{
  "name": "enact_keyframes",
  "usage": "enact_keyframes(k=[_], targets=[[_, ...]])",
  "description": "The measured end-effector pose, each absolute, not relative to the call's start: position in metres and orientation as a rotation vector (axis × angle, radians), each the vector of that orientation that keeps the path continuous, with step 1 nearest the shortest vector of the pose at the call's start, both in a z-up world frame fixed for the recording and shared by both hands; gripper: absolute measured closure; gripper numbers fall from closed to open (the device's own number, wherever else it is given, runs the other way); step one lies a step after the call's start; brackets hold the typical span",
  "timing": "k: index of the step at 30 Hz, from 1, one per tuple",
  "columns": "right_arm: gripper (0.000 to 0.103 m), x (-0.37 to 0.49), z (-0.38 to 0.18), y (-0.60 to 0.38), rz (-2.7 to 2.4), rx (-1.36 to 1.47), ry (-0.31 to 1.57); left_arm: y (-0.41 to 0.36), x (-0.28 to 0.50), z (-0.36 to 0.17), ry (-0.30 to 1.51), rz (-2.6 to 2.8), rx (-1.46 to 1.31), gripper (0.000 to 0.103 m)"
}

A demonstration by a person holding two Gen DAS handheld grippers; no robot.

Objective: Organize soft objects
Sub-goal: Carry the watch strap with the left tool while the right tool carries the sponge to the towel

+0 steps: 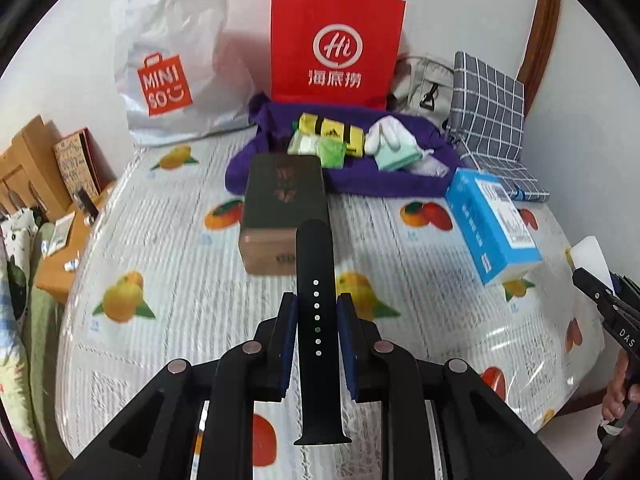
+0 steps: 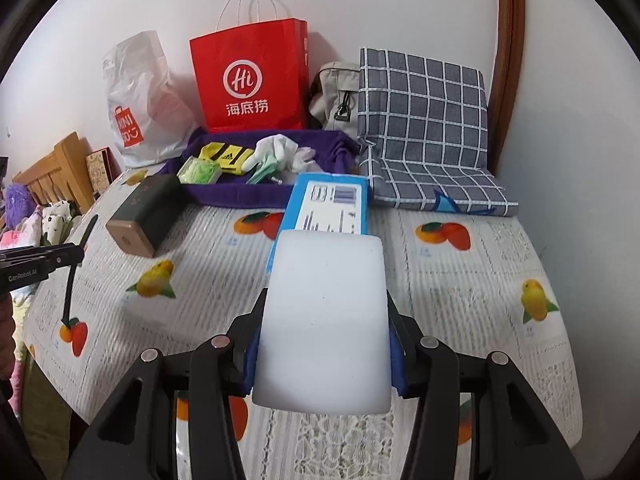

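I hold both items clear of the bench; left gripper [image 1: 317, 312] fingers pinch the strap [image 1: 316, 320], right gripper [image 2: 324, 332] fingers clamp the sponge [image 2: 324, 320]; purple tray [image 2: 240, 196] at twelve o'clock already holds soft goods; both drops remain.

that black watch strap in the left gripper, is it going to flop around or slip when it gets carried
The strap probably flexes rather than flops: in the right wrist view it hangs below the left gripper in a gentle curve, while its upper end stands up unsupported. It looks smooth, so it might slide, though the jaws close on its edges. Likely light, being thin and narrow.
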State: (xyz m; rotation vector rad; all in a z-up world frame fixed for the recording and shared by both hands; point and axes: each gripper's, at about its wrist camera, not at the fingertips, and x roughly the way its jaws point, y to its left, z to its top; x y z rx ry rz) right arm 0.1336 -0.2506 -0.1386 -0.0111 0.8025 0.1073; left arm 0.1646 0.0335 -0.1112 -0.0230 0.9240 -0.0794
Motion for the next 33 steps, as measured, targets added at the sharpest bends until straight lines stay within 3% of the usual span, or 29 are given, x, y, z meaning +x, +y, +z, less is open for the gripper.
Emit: enact_keyframes(k=[33], targets=[[0.054, 0.243, -0.105, -0.239, 0.173, -0.013, 0.753, 0.041, 0.252, -0.078, 0.853, -0.082, -0.077, 0.083]])
